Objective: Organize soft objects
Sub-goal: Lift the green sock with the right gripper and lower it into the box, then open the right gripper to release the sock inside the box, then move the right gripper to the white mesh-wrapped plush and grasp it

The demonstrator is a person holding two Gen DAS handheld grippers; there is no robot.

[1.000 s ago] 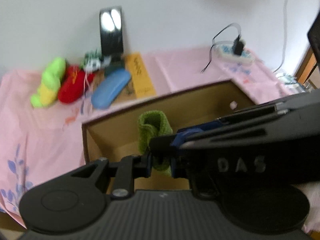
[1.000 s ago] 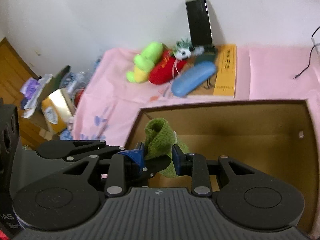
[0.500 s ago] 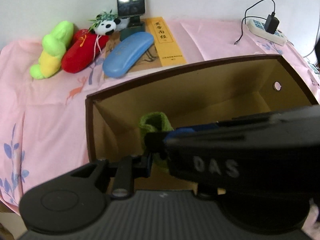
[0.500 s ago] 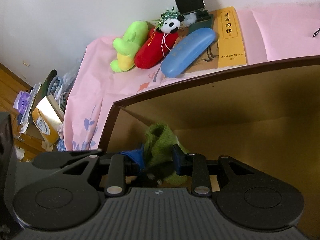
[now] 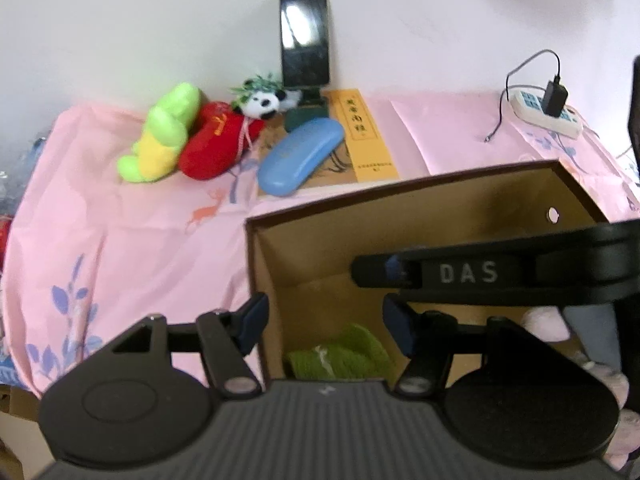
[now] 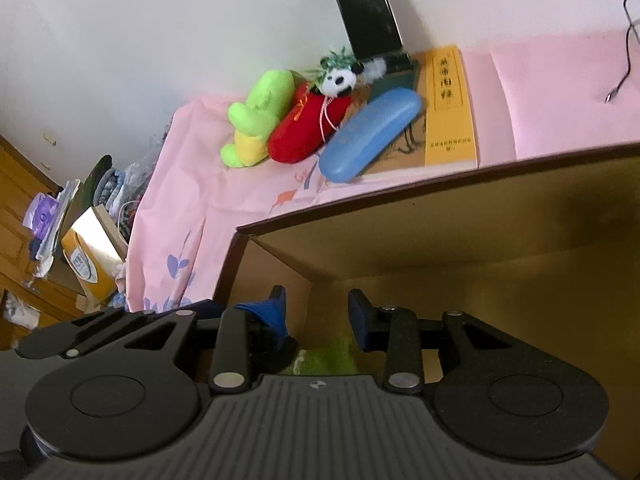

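A green knitted cloth (image 5: 340, 354) lies crumpled on the floor of the brown cardboard box (image 5: 400, 188), in its near left corner. My left gripper (image 5: 326, 322) hangs just above it, jaws opening wide, and nothing sits between the pads. In the right wrist view the green cloth (image 6: 328, 356) shows below my right gripper (image 6: 316, 310), whose jaws are also opening and hold nothing. The right gripper's finger (image 5: 468, 274) crosses the box as a black bar in the left wrist view. A green-yellow plush (image 5: 168, 128), a red plush (image 5: 212, 144) and a small panda plush (image 5: 260, 102) lie on the pink cloth by the wall.
Beside the plushes are a blue glasses case (image 5: 300, 156), a yellow book (image 5: 364, 136) and a phone on a stand (image 5: 304, 40). A power strip (image 5: 548, 112) with a plugged-in charger sits at the back right. Clutter and a carton (image 6: 88, 256) stand off the table's left edge.
Both grippers were shut on the green cloth and have let it go. It now lies on the box floor. The left jaws have spread wide and that gripper has drawn back.
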